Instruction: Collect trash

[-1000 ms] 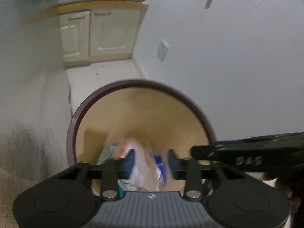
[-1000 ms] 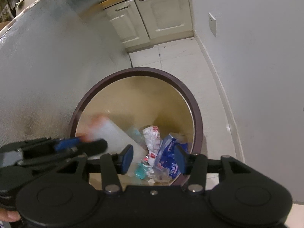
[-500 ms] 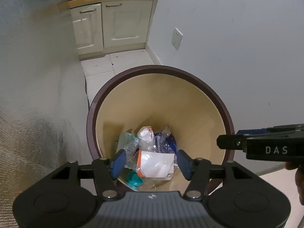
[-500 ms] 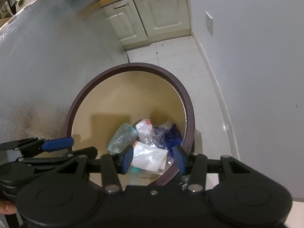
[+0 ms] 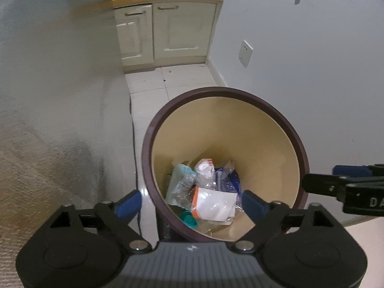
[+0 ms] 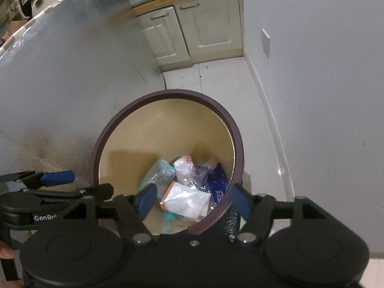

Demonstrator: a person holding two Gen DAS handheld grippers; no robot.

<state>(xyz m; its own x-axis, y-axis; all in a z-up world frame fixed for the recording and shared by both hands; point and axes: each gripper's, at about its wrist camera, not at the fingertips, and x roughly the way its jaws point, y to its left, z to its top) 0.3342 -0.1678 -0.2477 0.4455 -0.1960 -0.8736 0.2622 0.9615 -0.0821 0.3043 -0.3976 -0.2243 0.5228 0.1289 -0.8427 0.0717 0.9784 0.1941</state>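
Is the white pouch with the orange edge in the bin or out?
In: the white pouch lies on other trash inside the bin.

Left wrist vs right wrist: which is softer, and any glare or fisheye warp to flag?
Left wrist view: softer, with the cabinet doors smeared and the grey panel hazy; the bin is sharper. Right wrist view: crisper, cabinet handles readable, the white packet blown out, wall skirting bowed by the fisheye. Both: black vignette corners, dim warm light inside the bin.

Cream cabinets (image 5: 165,28), white tiled floor (image 6: 223,79)
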